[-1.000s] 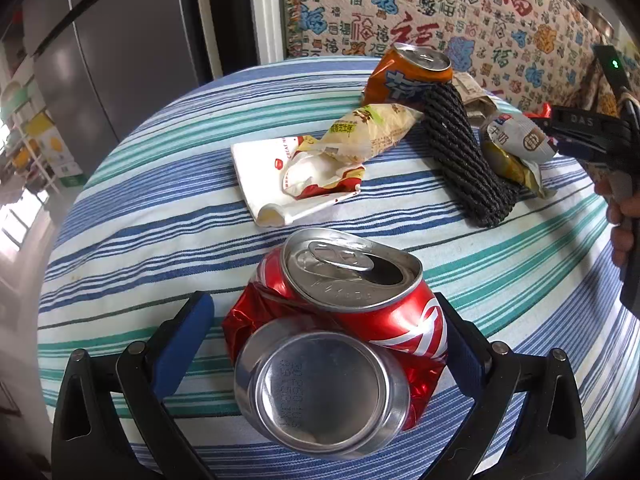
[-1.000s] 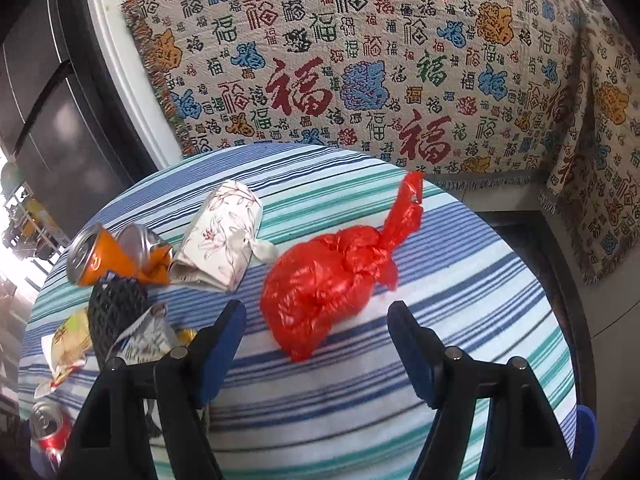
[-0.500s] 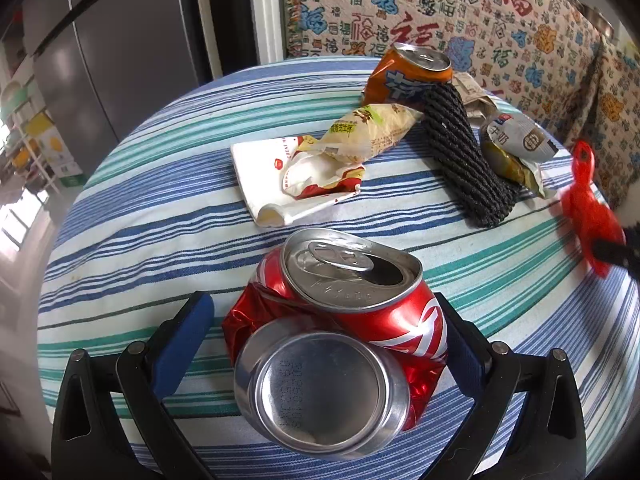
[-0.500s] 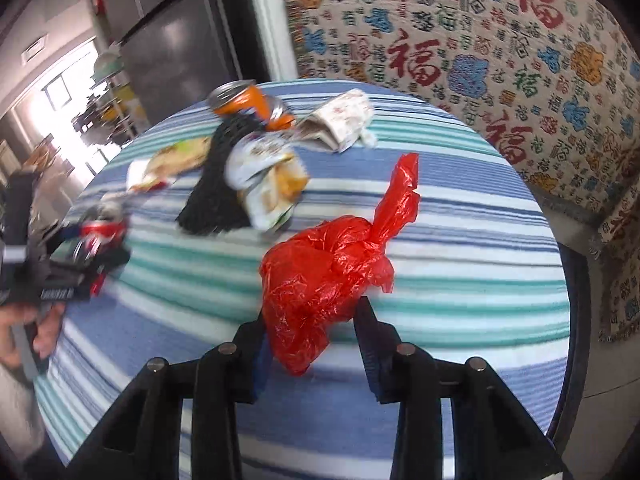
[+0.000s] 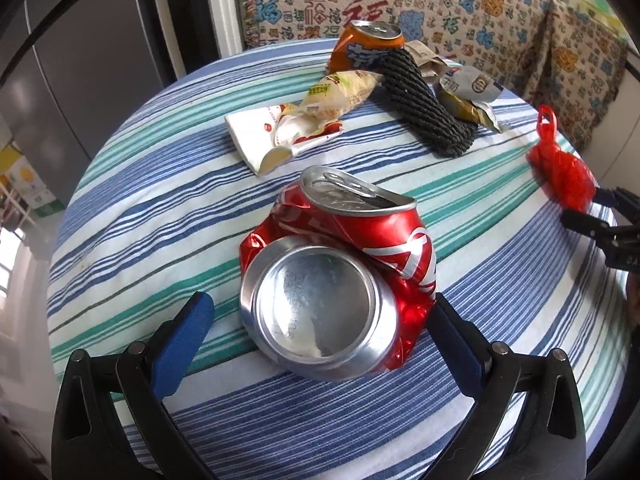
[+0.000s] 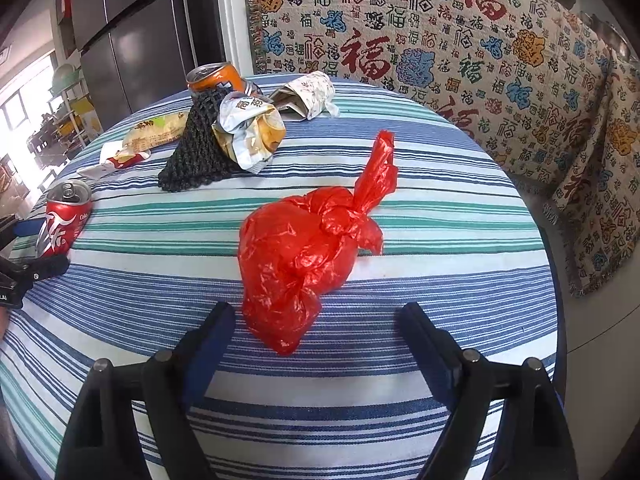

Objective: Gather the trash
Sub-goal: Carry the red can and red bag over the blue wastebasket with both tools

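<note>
My right gripper has let go of the bag

My right gripper [image 6: 316, 334], clamped on the red bag [image 6: 304, 264] half a second ago, now stands with jaws spread wide, the bag lying loose between them on the striped tablecloth [image 6: 440, 208]. My left gripper [image 5: 320, 326] has tilted slightly around the crushed red can [image 5: 340, 272].

Bright daylight from overexposed window at left; fisheye bending, dark vignette corners; centre sharp.

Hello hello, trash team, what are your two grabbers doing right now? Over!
Left gripper open around crushed red soda can. Right gripper open, knotted red plastic bag just ahead on the striped tablecloth. Nothing blocking either.
</note>
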`<state>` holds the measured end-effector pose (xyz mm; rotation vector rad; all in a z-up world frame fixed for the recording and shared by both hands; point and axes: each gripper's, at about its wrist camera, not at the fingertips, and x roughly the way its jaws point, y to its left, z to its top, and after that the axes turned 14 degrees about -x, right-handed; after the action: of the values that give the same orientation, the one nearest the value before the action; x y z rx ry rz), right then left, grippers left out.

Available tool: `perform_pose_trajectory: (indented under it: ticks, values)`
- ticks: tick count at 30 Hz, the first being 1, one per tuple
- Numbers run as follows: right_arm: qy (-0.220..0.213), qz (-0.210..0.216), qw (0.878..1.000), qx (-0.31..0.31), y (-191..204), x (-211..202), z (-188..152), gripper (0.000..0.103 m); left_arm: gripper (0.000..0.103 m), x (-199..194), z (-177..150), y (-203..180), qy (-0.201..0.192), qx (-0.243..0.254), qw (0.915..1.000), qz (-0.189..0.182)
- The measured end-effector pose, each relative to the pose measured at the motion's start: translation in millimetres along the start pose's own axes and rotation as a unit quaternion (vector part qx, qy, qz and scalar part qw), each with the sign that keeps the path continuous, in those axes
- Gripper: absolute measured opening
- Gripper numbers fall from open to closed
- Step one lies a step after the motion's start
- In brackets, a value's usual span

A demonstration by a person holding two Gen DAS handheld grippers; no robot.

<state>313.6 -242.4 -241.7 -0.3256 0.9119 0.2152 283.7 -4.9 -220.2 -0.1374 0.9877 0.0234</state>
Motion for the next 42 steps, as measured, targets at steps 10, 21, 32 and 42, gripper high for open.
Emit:
perform_pose_trajectory:
  ticks: [10,21,32,42]
  values:
    - [-0.016,0.017,0.998,0.053,-5,-3,7,0.090,0.089,8,13,-5,-0.025,-0.052,0.9979,0.029]
    - [-0.034,0.004,0.998,0.043,-11,-34,6,0.022,0.083,-11,7,-12,-0.042,-0.042,0.9981,-0.014]
    - [-0.042,-0.001,0.998,0.036,-22,-71,-21,0.022,0.083,-30,0,-66,-0.050,-0.014,0.9958,-0.075]
    - [-0.053,-0.007,0.997,0.054,-45,-102,-51,0.022,0.083,-44,-1,-126,-0.060,0.024,0.9920,-0.108]
